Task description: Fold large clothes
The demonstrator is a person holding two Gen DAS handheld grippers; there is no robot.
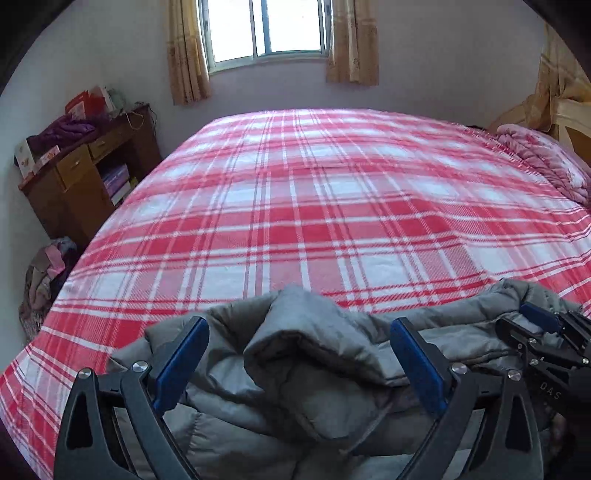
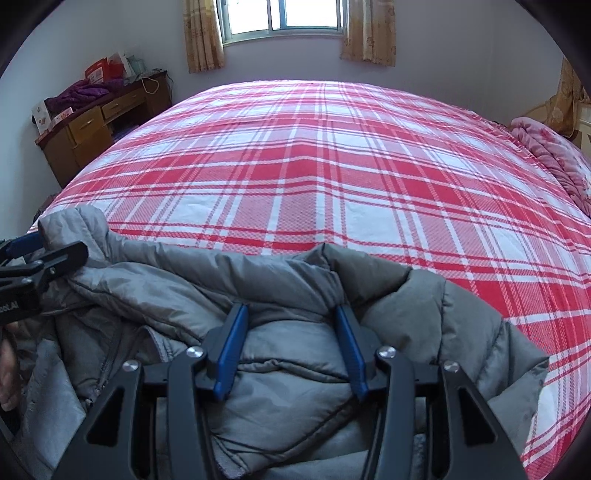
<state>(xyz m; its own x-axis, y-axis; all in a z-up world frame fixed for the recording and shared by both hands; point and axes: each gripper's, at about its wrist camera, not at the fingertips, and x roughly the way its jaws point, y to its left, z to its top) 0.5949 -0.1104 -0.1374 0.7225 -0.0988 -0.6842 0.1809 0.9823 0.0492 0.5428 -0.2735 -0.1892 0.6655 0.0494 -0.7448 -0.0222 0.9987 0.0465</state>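
The left gripper (image 1: 299, 363) stands wide open over a raised fold of the grey padded jacket (image 1: 295, 369), which lies bunched at the near edge of the plaid bed (image 1: 314, 206). To its right, the right gripper (image 2: 290, 350) is half closed, blue pads (image 2: 231, 350) pinching a jacket fold.

inventory by kind, as counted across both views. claws: two, the left claw (image 1: 299, 350) and the right claw (image 2: 290, 338), each with two blue fingers (image 1: 181, 363). grey padded jackets (image 2: 258, 280): one. beds (image 1: 332, 206) with a red and white plaid cover: one. windows (image 1: 266, 29): one. curtains (image 1: 186, 51) at that window: two, one per side. wooden desks (image 1: 85, 177): one, with two drawer fronts visible. purple garments (image 1: 62, 131) on the desk: one. pink quilts (image 1: 546, 162) at the right bed edge: one. clothing heaps (image 1: 44, 280) on the floor: one.
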